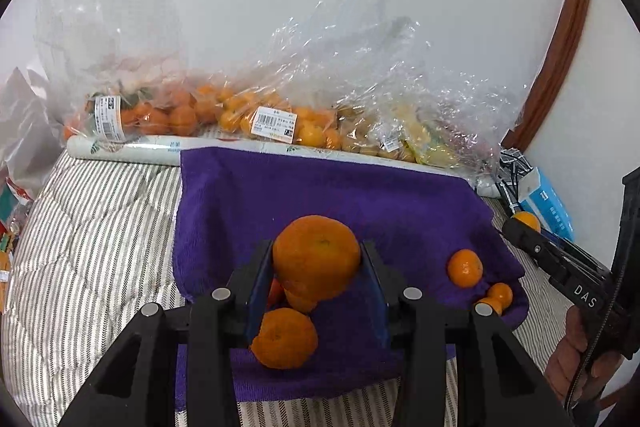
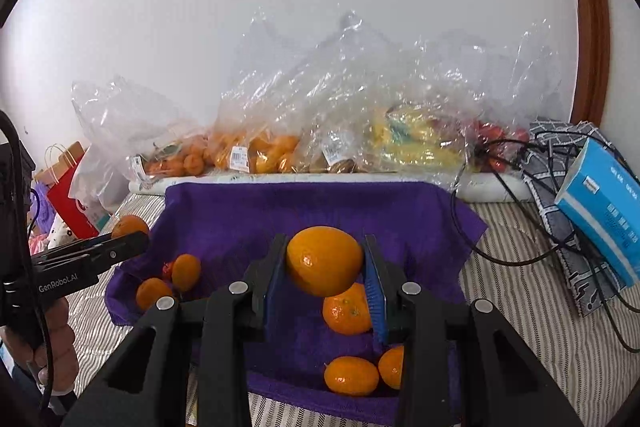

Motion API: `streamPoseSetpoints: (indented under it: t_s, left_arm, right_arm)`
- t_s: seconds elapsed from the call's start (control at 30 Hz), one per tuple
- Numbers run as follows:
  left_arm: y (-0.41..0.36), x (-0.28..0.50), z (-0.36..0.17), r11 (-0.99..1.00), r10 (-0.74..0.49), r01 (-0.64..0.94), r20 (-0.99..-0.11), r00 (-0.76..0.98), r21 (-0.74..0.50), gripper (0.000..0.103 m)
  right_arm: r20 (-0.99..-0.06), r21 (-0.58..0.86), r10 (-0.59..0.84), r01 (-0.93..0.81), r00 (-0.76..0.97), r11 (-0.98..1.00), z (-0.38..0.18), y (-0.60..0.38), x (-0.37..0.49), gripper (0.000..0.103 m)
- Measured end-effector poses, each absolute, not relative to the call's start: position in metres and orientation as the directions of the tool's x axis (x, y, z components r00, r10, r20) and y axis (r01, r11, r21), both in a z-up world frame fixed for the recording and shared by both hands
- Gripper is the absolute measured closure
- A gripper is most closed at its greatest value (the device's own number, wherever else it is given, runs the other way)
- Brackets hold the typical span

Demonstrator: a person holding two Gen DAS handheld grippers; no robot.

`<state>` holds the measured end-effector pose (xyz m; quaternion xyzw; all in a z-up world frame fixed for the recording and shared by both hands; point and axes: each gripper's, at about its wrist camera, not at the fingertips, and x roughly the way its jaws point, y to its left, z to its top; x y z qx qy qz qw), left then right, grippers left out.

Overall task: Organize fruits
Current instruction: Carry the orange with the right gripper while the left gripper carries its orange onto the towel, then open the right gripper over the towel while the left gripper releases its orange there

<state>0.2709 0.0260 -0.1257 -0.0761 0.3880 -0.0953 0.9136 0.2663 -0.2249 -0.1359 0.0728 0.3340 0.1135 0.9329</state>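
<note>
Both hands carry fruit above the purple towel (image 1: 360,195) spread on the striped bed cover (image 1: 100,227). The left gripper (image 1: 318,259) has its jaws clamped on a large mandarin (image 1: 316,255), held by its sides between the blue pads and hanging over the near part of the towel; directly beneath it lie another mandarin (image 1: 284,339) and smaller fruit partly hidden by the held one. The right gripper (image 2: 325,261) has its jaws clamped on a smooth oval orange fruit (image 2: 324,261), long axis running across from pad to pad, likewise above the towel, with a dimpled mandarin (image 2: 346,311) just under it and two more fruits (image 2: 352,375) toward the towel's near edge. Each gripper points downward at the towel, so the release point lies straight ahead and below the jaws; judged from this, the next move is a short lowering onto a free patch of cloth beside the fruit already there. Each hand is nearer its own side of the towel, where a separate small cluster (image 2: 168,283) rests on the left. Along the bed's far edge, against the wall, stand clear plastic bags (image 2: 280,131): several hold orange citrus with price labels, one yellow fruit, one red.
</note>
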Motion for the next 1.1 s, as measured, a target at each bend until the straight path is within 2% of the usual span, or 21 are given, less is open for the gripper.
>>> streamPoseSetpoints:
  t_s: [1.1]
  left_arm:
    - [0.017,0.287,-0.158,0.981,-0.192,0.095,-0.775,0.602,-0.168,0.062]
  right_arm:
    - [-0.706,0.138,0.258,-0.230,0.659,0.963,-0.178,-0.191,0.276,0.067]
